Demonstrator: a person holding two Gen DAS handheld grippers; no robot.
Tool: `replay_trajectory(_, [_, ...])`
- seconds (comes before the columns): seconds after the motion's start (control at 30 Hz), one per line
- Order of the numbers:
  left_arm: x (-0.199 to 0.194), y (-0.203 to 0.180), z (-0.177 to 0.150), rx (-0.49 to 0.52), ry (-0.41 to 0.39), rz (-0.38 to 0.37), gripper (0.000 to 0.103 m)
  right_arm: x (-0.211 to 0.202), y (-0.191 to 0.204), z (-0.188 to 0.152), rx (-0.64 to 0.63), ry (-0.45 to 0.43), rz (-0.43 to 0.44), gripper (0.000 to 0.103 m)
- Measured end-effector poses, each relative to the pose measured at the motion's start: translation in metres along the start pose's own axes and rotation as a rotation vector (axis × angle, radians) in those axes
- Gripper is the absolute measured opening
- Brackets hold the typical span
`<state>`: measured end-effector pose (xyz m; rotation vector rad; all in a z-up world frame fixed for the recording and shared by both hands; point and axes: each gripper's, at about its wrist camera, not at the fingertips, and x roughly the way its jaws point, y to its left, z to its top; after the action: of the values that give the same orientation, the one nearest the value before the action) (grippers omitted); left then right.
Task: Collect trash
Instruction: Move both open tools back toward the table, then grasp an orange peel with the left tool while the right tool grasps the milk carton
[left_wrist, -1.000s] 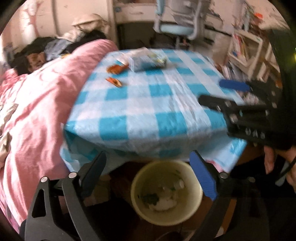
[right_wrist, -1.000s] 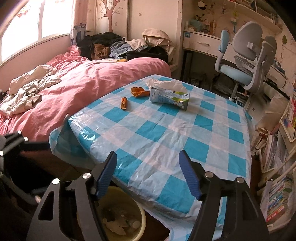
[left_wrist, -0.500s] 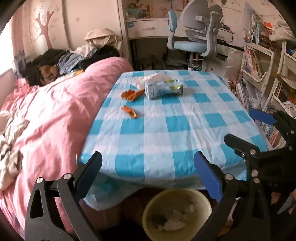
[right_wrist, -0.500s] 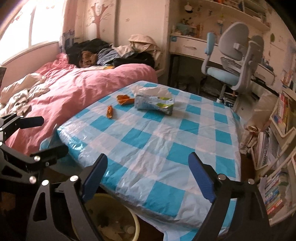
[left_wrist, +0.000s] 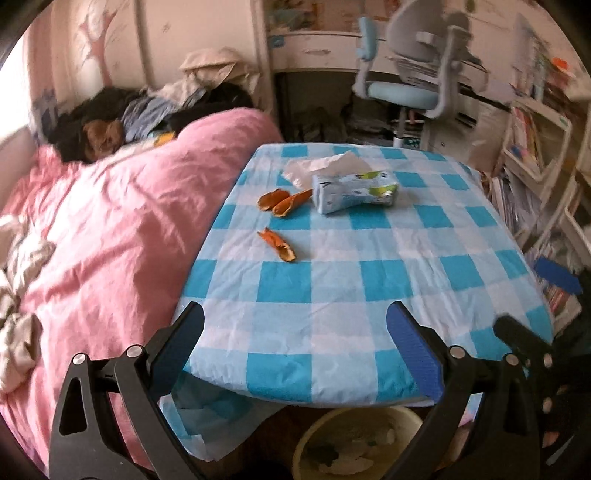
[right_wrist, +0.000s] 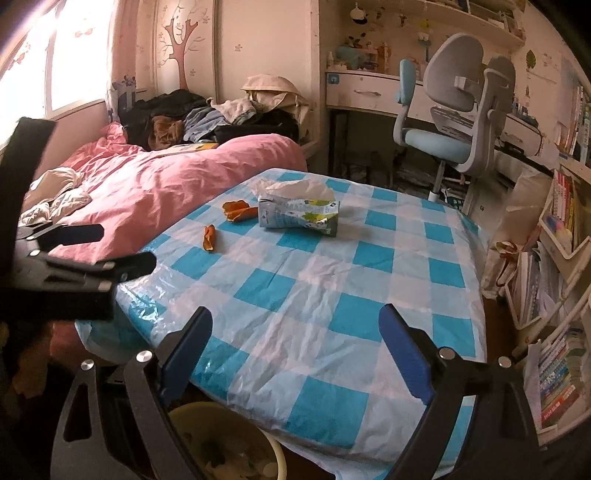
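Orange peel pieces lie on the blue-checked table (left_wrist: 369, 295): one strip (left_wrist: 279, 245) nearer me and a pair (left_wrist: 284, 201) further back; the strip (right_wrist: 209, 236) and the pair (right_wrist: 238, 209) also show in the right wrist view. A soft tissue pack (left_wrist: 352, 190) (right_wrist: 299, 214) lies beside the pair. A yellow trash bin (left_wrist: 354, 446) (right_wrist: 221, 443) with litter stands under the table's near edge. My left gripper (left_wrist: 295, 328) is open and empty over the near edge. My right gripper (right_wrist: 295, 332) is open and empty, over the table's near right part.
A bed with a pink quilt (left_wrist: 110, 229) and piled clothes (right_wrist: 207, 118) borders the table's left side. A desk chair (right_wrist: 454, 122) stands behind the table. Bookshelves (right_wrist: 554, 258) line the right. The other gripper shows at each view's edge.
Both grippers rose from the bin under the table and moved forward over the table's near edge. Both stayed open and empty.
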<state>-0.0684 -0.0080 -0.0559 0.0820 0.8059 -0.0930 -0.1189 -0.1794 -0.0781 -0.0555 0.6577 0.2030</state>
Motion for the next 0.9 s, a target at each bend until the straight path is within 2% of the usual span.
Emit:
replay_trajectory(0.23, [0.016, 0.013, 0.018, -0.025, 0.003, 0.015, 0.096, 0.008, 0.008, 0.005, -0.034, 0.0, 0.011, 0.087])
replay_trajectory(0.53, [0.06, 0.039, 0.036, -0.1, 0.122, 0.033, 0.095, 0.015, 0.009, 0.011, -0.044, 0.0, 0.029, 0.087])
replay_trajectory(0.73, [0.087, 0.03, 0.046, -0.053, 0.161, 0.035, 0.095, 0.031, 0.012, 0.017, -0.067, 0.022, 0.053, 0.087])
replay_trajectory(0.9, [0.114, 0.025, 0.058, -0.027, 0.201, 0.07, 0.095, 0.048, 0.016, 0.024, -0.102, 0.049, 0.062, 0.087])
